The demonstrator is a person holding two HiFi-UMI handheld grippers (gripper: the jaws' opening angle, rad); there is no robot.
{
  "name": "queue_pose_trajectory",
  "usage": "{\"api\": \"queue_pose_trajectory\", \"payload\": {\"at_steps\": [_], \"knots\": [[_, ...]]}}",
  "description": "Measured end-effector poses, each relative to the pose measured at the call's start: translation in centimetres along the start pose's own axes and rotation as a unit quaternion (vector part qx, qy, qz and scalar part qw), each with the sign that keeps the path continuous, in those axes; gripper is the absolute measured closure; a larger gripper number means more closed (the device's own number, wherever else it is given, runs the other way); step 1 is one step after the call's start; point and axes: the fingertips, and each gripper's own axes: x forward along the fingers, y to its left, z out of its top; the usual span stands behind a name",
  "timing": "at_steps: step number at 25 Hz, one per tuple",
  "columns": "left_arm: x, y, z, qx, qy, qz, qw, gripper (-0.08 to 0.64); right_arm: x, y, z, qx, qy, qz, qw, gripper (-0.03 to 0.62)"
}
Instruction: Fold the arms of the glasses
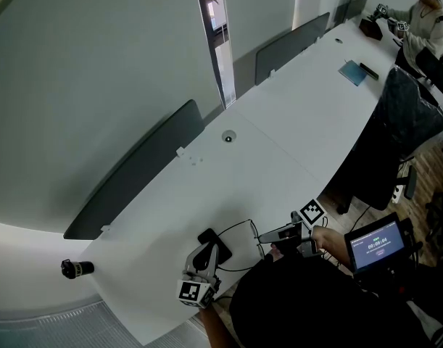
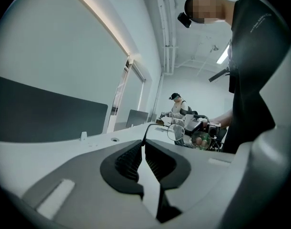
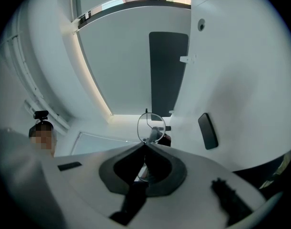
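Now, glasses (image 2: 175,132): held near the table (image 1: 279,143) edge.
Left gripper (image 2: 145,141): jaws closed on its thin arm (image 2: 145,133).
Right gripper (image 3: 145,144): jaws closed on the frame by the lens (image 3: 150,125).
Advice: swing the arm slowly inward and keep the frame still.

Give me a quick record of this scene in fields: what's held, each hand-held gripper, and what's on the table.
item: thin wire-rimmed glasses, held between both grippers
left hand-held gripper: jaws shut on one thin arm of the glasses
right hand-held gripper: jaws shut on the frame below a lens
place: near edge of the long white table
also on table: flat black rectangular object, beside the left gripper
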Motion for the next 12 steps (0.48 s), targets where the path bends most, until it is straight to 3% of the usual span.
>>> {"api": "queue_pose_trajectory", "payload": {"at_steps": [4,12], "knots": [[0.5,0.1,-0.2,0.030,0.015,-0.008,0.9994,0.532,-0.1,0.1,0.8,-0.005,-0.012,0.000,1.000,0.581],[0.9,-1.1,-0.6,0.036,0.040,-0.023,0.9983,0.535,-0.6,-0.1,1.3,-0.012,-0.029,-0.008,0.999,0.581]]}}
